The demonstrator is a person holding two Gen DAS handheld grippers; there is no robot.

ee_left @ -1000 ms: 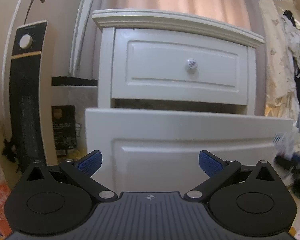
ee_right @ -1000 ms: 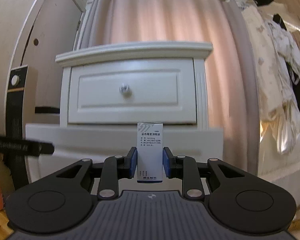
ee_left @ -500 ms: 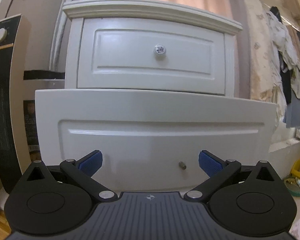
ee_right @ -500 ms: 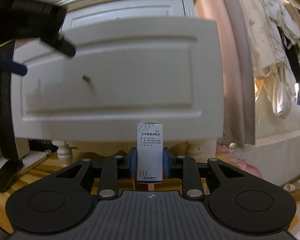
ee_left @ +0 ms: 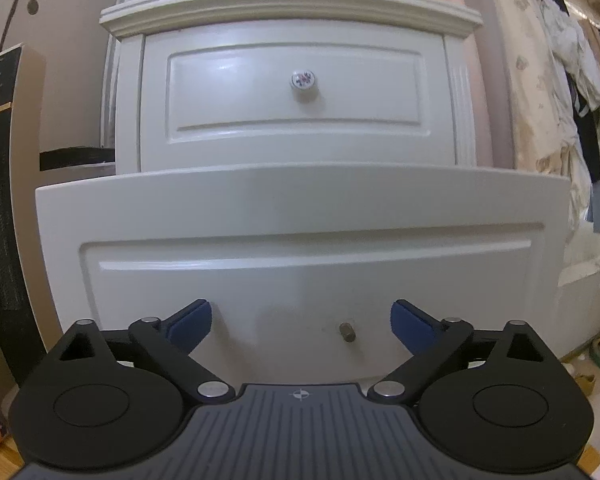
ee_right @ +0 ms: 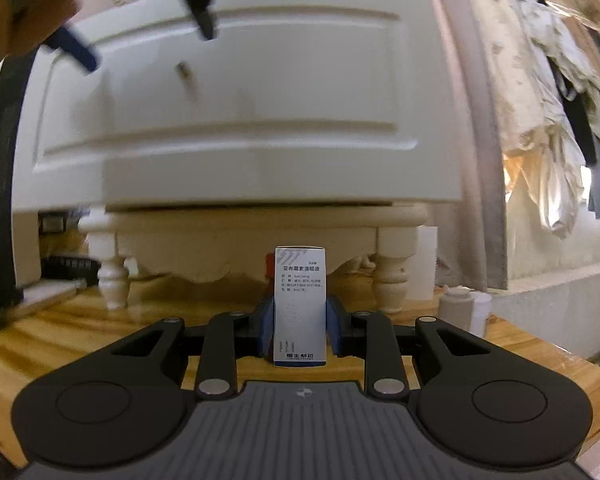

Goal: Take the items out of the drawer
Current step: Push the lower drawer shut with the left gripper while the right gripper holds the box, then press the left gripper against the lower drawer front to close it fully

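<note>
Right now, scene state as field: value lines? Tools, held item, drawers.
left tool: open, empty, facing the lower drawer front
right tool: shut on white box
white box: upright, printed text facing camera
lower drawer: pulled out; knob missing, only a bare stud shows
upper drawer: closed, round knob on
drawer contents: not visible
floor: wood, under the nightstand legs
</note>
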